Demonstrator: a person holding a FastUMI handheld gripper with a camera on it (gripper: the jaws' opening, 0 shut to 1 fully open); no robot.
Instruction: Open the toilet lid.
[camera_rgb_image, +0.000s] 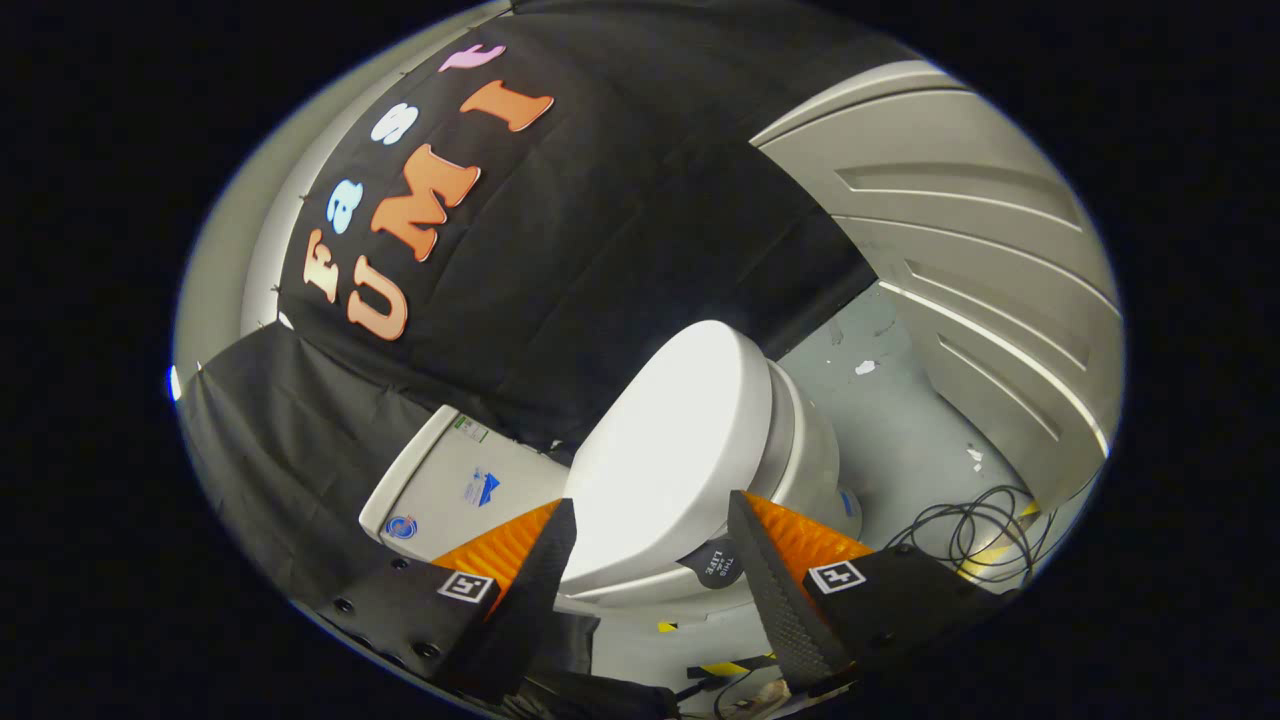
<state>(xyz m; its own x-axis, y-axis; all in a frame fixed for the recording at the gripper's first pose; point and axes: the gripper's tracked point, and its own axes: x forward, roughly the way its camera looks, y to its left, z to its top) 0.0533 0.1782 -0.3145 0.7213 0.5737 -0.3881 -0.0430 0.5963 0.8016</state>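
A white toilet stands just ahead of my fingers, seen at a strong tilt. Its lid (672, 450) lies down flat on the bowl (810, 455), and the white tank (455, 485) rises behind it against the black cloth wall. My gripper (650, 520) is open, its two fingers spread wide. The lid's side edge sits in the gap between them, and neither fingertip (560, 530) visibly presses on it. A small dark tag (718, 563) hangs under the seat rim close to the other fingertip.
A pale grey floor (900, 430) runs beyond the bowl. A white panelled door (980, 270) stands past it. A tangle of black cable (975, 530) lies on the floor beside the bowl, near yellow-black tape.
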